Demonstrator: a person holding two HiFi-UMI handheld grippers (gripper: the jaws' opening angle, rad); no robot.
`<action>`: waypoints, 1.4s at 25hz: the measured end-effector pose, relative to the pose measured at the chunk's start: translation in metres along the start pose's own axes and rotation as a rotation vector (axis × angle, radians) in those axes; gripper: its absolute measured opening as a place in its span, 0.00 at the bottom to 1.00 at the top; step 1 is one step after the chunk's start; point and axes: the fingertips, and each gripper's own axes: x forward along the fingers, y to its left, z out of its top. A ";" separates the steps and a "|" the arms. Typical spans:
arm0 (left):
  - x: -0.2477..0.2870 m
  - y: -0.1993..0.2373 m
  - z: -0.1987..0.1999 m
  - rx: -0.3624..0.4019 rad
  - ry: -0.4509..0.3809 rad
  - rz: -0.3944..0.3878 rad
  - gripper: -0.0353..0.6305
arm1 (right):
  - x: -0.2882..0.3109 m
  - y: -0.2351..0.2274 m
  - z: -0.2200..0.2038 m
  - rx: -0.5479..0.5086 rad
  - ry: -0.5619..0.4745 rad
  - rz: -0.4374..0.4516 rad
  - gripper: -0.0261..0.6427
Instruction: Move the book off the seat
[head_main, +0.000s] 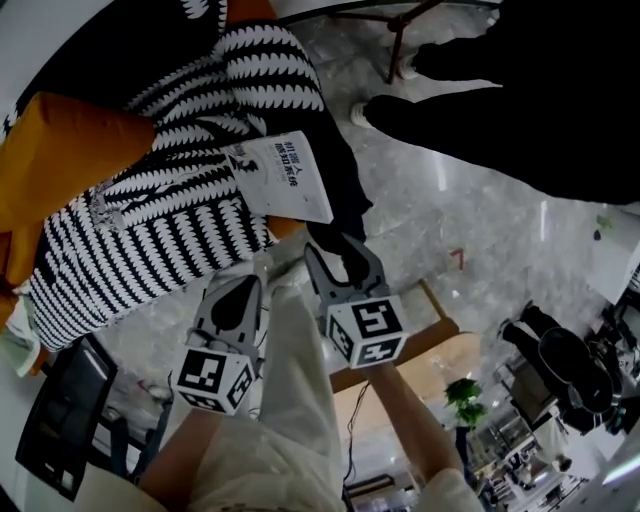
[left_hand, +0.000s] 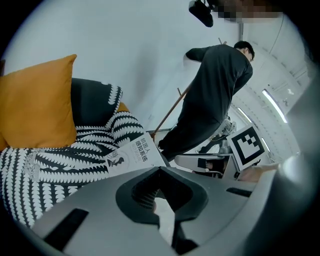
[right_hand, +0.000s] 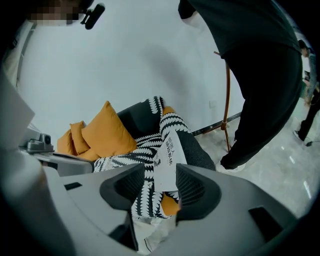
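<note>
Pale marble floor (head_main: 440, 210) spread below the seat (head_main: 348, 190), where the book (head_main: 285, 175) lay cover-up on the black-and-white throw (head_main: 170, 230) at the front edge, near an orange cushion (head_main: 60, 160). I held my right gripper (head_main: 338, 250) just short of the book's near edge, jaws apart and pressing on nothing. My left gripper (head_main: 245, 285) beside it had its jaws together, empty.

Front approach open, sides hemmed in
Bare marble floor (head_main: 430, 200) leaves room on the near side of the book (head_main: 285, 175); 1 bystander in black (head_main: 520, 90) stands close on the right, and the orange cushion (head_main: 60, 165) and striped throw (head_main: 170, 230) crowd the left.
</note>
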 end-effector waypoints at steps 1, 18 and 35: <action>0.001 0.001 0.000 0.001 0.002 -0.001 0.07 | 0.002 -0.001 -0.001 -0.010 0.008 -0.005 0.31; 0.004 0.003 0.005 0.002 0.022 -0.007 0.06 | 0.031 -0.009 0.004 -0.017 0.037 0.032 0.46; 0.018 0.014 0.010 -0.010 0.025 -0.001 0.06 | 0.074 -0.027 0.005 -0.080 0.089 0.061 0.49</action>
